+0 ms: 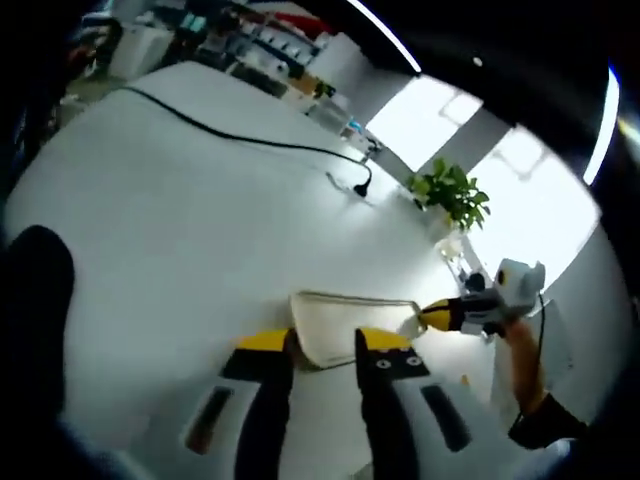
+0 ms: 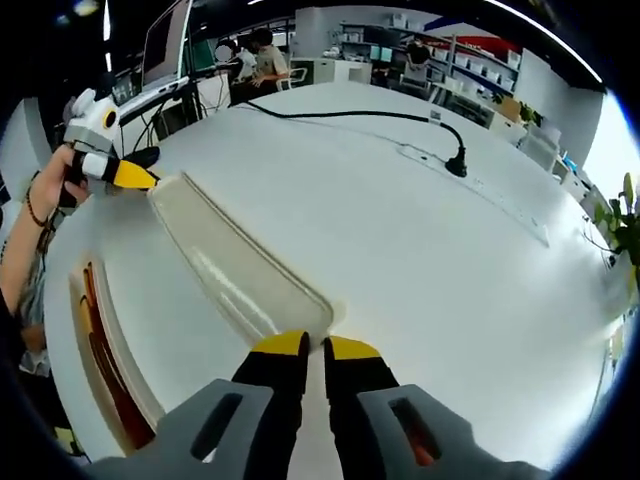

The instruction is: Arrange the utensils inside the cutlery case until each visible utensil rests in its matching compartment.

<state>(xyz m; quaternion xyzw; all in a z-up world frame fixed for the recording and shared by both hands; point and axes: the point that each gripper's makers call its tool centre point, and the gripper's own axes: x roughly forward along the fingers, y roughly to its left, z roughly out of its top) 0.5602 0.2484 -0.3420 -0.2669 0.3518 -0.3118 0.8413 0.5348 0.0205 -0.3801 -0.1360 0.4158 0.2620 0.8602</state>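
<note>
The room is an open office or workshop with shelves and screens at the back, bright windows and a green plant (image 1: 452, 193) at the far side. The white desk (image 2: 400, 230) carries a black cable (image 2: 355, 115) that ends in a plug, and a white power strip (image 2: 480, 185) beside it.

A long translucent lid (image 2: 240, 270), which I judge to be the cover of the cutlery case, is held over the desk at both short ends. The right tongs (image 2: 314, 347) are almost shut on its near end in the right gripper view. The left tongs (image 1: 328, 341) stand narrow at the other end in the left gripper view, with the edge of the lid between them. The cutlery case (image 2: 100, 350) itself lies at the desk's near left edge in the right gripper view, with brown and orange utensils (image 2: 95, 330) inside; their kinds and compartments I cannot tell.

The danger is in the double hold. If one hand moves faster or turns more than the other, the smooth, thin lid may slip out of one grip, swing down and fall. It could also strike the case, which seems near the desk edge, and shake the utensils. The cable could catch the lid if it is put down there.

I can read no brand, label or writing.
</note>
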